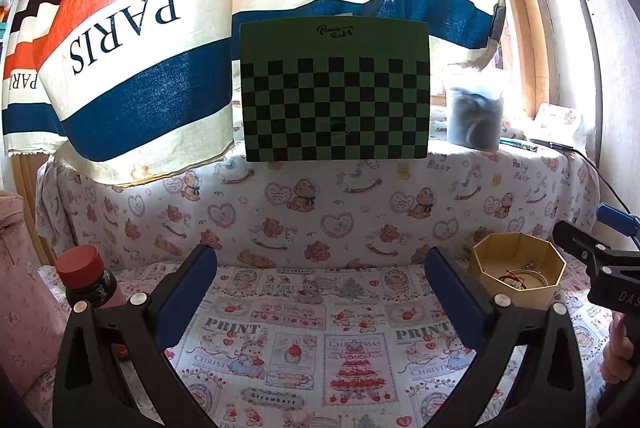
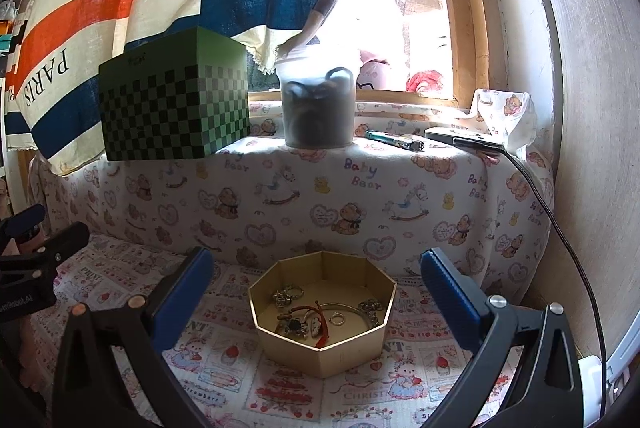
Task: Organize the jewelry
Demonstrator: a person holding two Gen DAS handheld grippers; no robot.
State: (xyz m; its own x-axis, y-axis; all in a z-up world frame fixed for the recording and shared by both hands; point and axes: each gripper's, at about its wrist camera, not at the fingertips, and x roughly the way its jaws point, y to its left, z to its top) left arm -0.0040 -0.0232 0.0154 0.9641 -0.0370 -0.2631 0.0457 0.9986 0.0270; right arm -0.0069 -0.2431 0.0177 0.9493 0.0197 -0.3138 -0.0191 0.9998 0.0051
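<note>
A gold octagonal box [image 2: 340,352] stands on the printed cloth, right in front of my right gripper [image 2: 316,292]. In it lie several pieces of jewelry [image 2: 320,316]: rings, a bangle, a red cord, a chain. The right gripper is open and empty, its fingers on either side of the box and above it. My left gripper [image 1: 320,288] is open and empty over bare cloth; the box [image 1: 520,292] is to its right. The right gripper shows at the right edge of the left wrist view [image 1: 592,260].
A green checkered box [image 1: 336,92] and a clear tub of dark items [image 2: 318,108] stand on the cloth-covered ledge behind. A red-capped bottle [image 1: 86,280] is at the left. A lighter [image 2: 394,140], a phone and a cable [image 2: 560,228] lie at the right. Striped curtain hangs above.
</note>
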